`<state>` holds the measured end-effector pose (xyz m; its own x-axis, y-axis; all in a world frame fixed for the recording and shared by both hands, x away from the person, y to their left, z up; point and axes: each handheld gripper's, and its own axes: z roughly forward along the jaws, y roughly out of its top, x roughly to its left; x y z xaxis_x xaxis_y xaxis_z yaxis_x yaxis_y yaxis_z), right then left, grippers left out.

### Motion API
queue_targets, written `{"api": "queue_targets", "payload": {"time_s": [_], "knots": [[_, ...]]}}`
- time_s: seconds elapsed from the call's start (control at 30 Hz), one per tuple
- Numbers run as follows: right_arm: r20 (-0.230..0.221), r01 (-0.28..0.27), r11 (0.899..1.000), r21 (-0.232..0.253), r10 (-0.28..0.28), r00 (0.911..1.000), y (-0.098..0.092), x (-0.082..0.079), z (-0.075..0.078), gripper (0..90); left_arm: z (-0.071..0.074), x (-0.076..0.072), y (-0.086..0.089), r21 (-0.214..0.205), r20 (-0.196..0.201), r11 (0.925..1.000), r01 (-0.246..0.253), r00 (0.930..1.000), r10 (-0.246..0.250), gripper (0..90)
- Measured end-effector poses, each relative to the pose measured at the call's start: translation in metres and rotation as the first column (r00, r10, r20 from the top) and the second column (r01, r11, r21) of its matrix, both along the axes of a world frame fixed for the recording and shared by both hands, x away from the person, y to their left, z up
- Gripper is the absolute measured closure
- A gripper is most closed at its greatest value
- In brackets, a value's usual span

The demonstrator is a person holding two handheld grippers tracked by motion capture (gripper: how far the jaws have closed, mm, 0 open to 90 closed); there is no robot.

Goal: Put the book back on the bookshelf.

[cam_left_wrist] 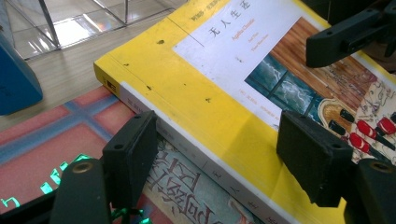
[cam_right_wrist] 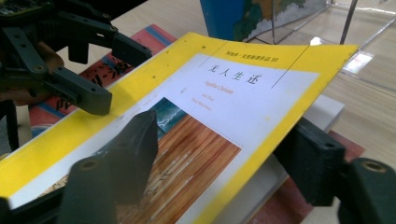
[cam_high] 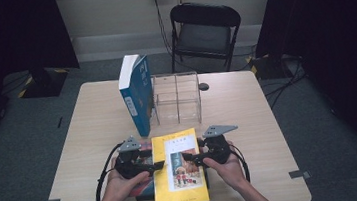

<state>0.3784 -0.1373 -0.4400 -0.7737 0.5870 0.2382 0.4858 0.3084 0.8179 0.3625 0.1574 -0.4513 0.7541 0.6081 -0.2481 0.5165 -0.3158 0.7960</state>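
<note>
The left tool (cam_high: pixel 157 165) straddles the spine edge of the yellow paperback book with a picture on its cover (cam_high: pixel 179 168): one jaw sits low beside the spine, the other rests above the cover, and both stand a little off the book, so they look partly open with nothing pinched yet. The right tool (cam_high: pixel 188 157) comes in from the opposite edge. Its jaws bracket the front cover, which has curled up from the pages, one jaw over the picture and one beneath the lifted edge; they are partly open, and I cannot tell whether the pads are pressing the cover.

Coming at both long edges looks like a way to steady the book while lifting it off the red patterned book (cam_left_wrist: pixel 42 149) lying flat under it at the near edge of the pale wooden bench (cam_high: pixel 247 108).

Farther back, a blue hardback book (cam_high: pixel 135 92) stands upright against the clear acrylic divided rack (cam_high: pixel 177 98), probably where the yellow one is headed. Beyond the bench stands a black folding chair (cam_high: pixel 204 30).
</note>
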Motion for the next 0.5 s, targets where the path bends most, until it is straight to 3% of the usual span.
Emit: {"api": "queue_targets", "payload": {"time_s": [0.1,0.23,0.33,0.5], "knots": [[-0.026,-0.009,0.999,0.040,0.010,0.9996,0.001,-0.001,0.005,42.3,0.000,0.000,0.000,0.001,-0.003,1.0000,0.000,1.0000,0.000,28.9],[-0.062,-0.045,0.998,0.053,0.048,0.9969,0.004,-0.003,0.007,45.9,0.000,0.000,0.000,0.000,-0.008,1.0000,-0.002,1.0000,0.002,28.8],[-0.082,-0.059,0.997,0.041,0.062,0.9947,0.008,0.003,0.005,46.9,0.001,0.001,0.000,0.008,-0.006,1.0000,-0.003,1.0000,0.003,28.6],[-0.142,-0.066,0.995,0.070,0.076,0.9869,0.007,0.020,0.005,47.4,0.002,0.001,0.000,0.013,-0.009,0.9999,0.006,0.9999,-0.006,28.5]]}}
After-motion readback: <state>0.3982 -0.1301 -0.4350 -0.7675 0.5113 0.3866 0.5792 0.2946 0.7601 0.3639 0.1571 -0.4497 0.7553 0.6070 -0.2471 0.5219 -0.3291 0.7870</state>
